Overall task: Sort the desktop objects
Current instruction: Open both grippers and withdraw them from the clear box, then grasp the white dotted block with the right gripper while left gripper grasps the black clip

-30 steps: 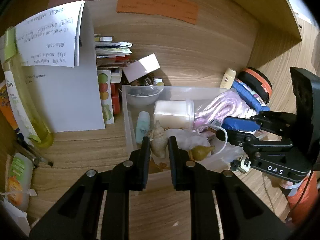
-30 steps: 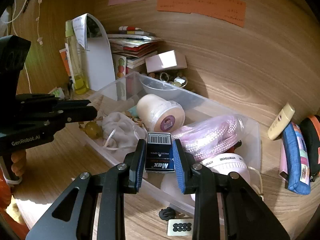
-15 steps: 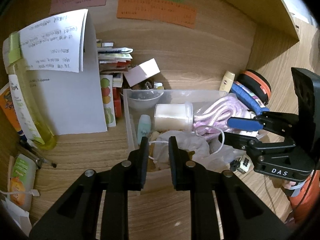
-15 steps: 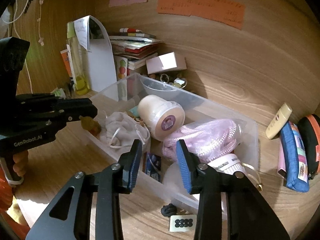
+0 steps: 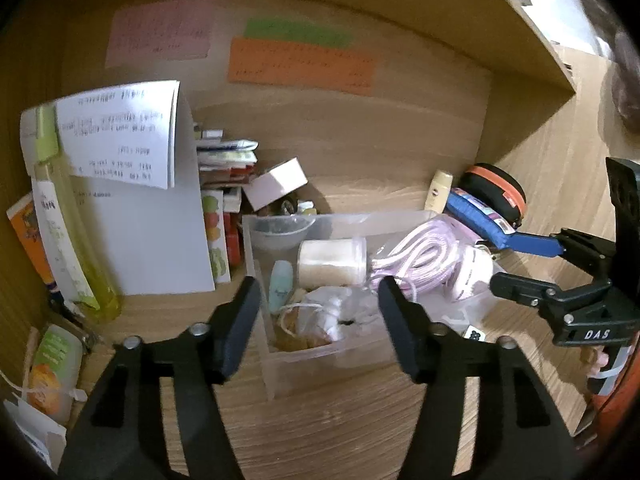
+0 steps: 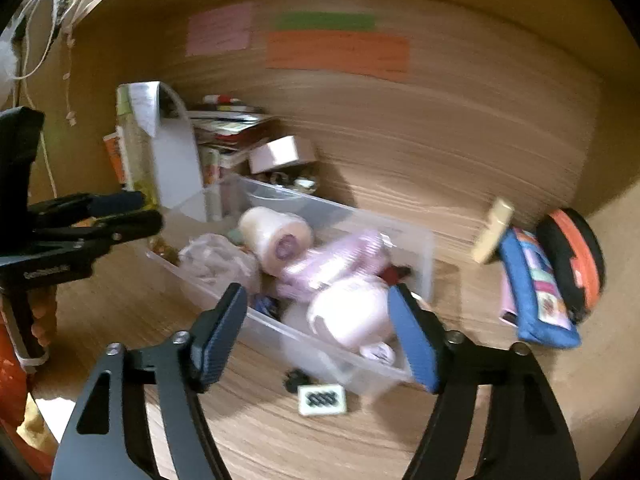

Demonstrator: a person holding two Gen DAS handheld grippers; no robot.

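Note:
A clear plastic bin (image 5: 344, 354) (image 6: 264, 326) stands on the wooden desk. It holds a white jar (image 5: 332, 261) (image 6: 276, 236), pink rope (image 5: 420, 256) (image 6: 332, 264), a white drawstring bag (image 5: 328, 312) (image 6: 218, 258), a small dark box (image 6: 266, 304) and other bits. My left gripper (image 5: 318, 314) is open and empty above the bin's near end. My right gripper (image 6: 318, 328) is open and empty over the bin's near side. Each gripper shows at the edge of the other's view.
A white domino tile (image 6: 322, 399) and a black clip (image 6: 296, 380) lie in front of the bin. A blue pouch (image 6: 536, 292), an orange-black case (image 6: 576, 256) and a cream tube (image 6: 494, 230) are at the right. A paper folder (image 5: 148, 216), a yellow bottle (image 5: 64, 240) and stacked books (image 5: 228, 168) stand at the left.
Both grippers have opened wide and drawn back from the bin. The right one let go of the small dark box, which now lies in the bin. The left one let go of its object.

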